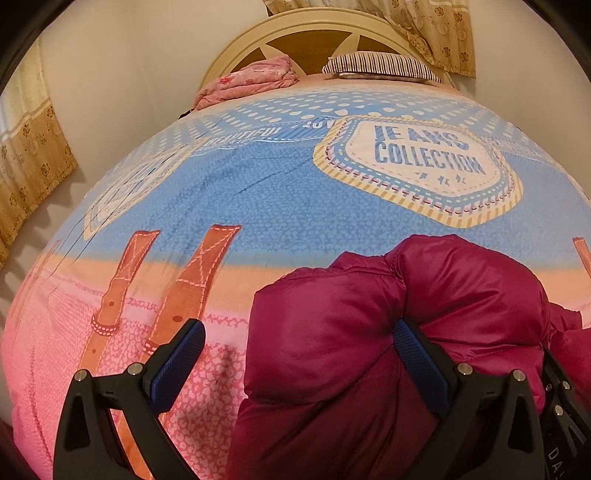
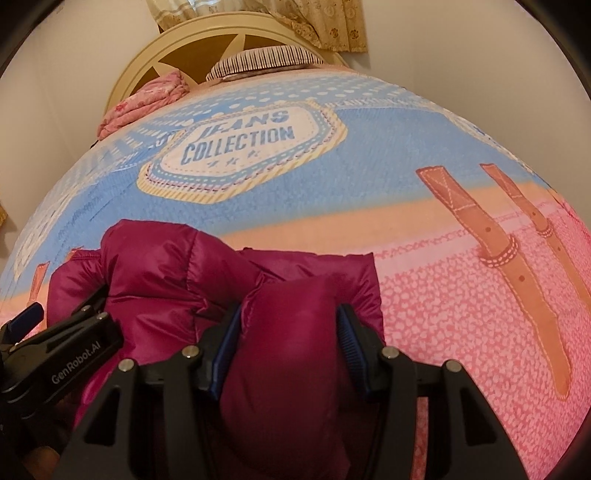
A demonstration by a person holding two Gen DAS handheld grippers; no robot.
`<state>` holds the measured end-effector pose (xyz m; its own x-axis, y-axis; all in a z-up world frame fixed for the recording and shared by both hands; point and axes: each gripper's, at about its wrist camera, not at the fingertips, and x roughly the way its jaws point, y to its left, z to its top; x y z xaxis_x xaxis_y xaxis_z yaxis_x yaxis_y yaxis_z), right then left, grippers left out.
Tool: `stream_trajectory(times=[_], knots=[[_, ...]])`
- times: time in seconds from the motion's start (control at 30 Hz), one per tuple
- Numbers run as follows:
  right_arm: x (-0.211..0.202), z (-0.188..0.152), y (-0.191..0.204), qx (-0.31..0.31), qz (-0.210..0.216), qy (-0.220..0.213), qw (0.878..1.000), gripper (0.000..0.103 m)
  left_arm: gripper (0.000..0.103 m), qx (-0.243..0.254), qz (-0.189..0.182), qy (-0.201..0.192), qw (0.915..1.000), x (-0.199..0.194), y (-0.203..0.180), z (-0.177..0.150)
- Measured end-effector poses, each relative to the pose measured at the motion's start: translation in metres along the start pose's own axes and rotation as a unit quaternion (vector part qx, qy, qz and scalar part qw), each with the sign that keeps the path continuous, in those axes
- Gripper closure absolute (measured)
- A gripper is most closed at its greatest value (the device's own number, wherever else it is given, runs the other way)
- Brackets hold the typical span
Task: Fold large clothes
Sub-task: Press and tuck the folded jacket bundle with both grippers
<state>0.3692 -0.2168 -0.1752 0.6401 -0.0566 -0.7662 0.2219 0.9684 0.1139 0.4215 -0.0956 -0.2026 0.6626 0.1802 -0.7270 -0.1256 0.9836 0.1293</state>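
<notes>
While the right tool (image 2: pixel 288 347) clamps the jacket (image 2: pixel 207 273), the left tool (image 1: pixel 299 354) gapes over the bedspread (image 1: pixel 258 206).

The jacket (image 1: pixel 388 325) lies bunched on the bed (image 1: pixel 258 206), near its foot edge. At the head edge, a folded blanket (image 1: pixel 251 79) sits toward the left corner and a pillow (image 1: pixel 380 66) beside it to the right, both against the headboard (image 1: pixel 306 35). Curtains (image 1: pixel 436 29) hang behind the headboard. The left gripper (image 1: pixel 299 356) sits beside the right gripper (image 2: pixel 288 343), which straddles a fold of the jacket.
</notes>
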Motion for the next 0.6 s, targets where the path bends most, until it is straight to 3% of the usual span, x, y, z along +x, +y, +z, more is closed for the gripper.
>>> stream_trajectory(times=[0.1,0.23,0.37,0.6], knots=[[-0.006,0.004,0.000,-0.007,0.004,0.011,1.000,0.046,0.001,0.005,-0.021,0.010,0.9997,-0.010,0.006,0.002],[-0.046,0.000,-0.009,-0.001,0.030,-0.015,0.999,0.025,0.001,0.029,-0.034,-0.007,0.9990,-0.053,0.029,-0.012],[-0.089,-0.023,-0.016,-0.007,0.036,-0.049,0.998,0.022,0.001,0.022,-0.064,-0.016,0.9976,-0.082,0.051,-0.038],[-0.073,-0.054,-0.034,0.022,0.043,-0.027,0.998,0.022,0.001,0.001,-0.091,-0.002,0.9959,-0.074,0.053,-0.068]])
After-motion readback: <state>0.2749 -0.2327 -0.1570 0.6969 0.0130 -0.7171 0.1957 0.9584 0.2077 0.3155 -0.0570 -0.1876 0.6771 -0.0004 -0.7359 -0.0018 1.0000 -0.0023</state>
